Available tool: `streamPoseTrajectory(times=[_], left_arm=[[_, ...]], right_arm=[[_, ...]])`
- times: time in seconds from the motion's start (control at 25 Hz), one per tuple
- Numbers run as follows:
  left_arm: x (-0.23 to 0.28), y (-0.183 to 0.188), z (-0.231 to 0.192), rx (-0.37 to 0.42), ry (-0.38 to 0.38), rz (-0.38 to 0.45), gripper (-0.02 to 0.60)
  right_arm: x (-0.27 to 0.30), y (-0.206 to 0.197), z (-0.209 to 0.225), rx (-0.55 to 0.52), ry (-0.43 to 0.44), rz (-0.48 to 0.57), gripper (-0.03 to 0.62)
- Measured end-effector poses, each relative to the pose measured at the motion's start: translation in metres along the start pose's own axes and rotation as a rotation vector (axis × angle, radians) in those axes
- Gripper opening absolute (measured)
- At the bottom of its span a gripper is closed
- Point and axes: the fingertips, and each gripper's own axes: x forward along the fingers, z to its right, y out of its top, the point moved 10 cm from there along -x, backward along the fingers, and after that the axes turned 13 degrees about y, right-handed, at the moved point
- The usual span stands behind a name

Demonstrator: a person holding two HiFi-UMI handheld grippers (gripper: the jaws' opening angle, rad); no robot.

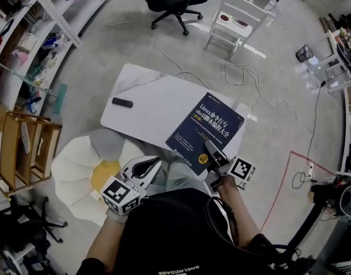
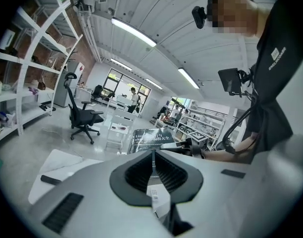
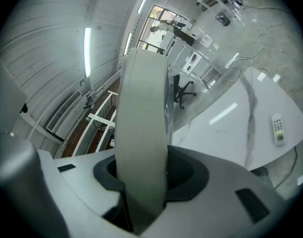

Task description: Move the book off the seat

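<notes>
The right gripper (image 1: pixel 213 152) clamps the book (image 1: pixel 205 129), whose pale page block hides much of its view; the left gripper (image 1: pixel 154 162) is closed and empty.

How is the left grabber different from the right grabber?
The right gripper is clamped on the dark blue book; the left gripper is shut on nothing. The right gripper reaches over the white table; the left gripper stops short of it. Both are the same grey two-jaw kind.
</notes>
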Motion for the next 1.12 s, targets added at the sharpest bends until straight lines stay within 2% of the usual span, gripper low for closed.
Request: streamPoseTrajectory(times=[0.16,0.36,0.72,1.12], left_arm=[[0.021,-0.001,-0.008,-0.017,0.041,-0.025,0.006],[0.042,-0.009,-0.02,-0.061,0.091,-0.057,0.006],[0.069,-0.024,-0.034,-0.146,0.212,-0.1,0.008],[0.082,-0.035,-0.071,-0.217,0.303,-0.11,0.008]], right_arm=[[0.026,0.009,0.031,0.034,-0.047,-0.067,0.17],[0.057,0.018,0.072,0.064,-0.065,-0.129,0.17],[0.115,0.032,0.147,0.063,-0.147,-0.28,0.17],[0.194,0.012,0.227,0.074,-0.245,-0.389,0.17]])
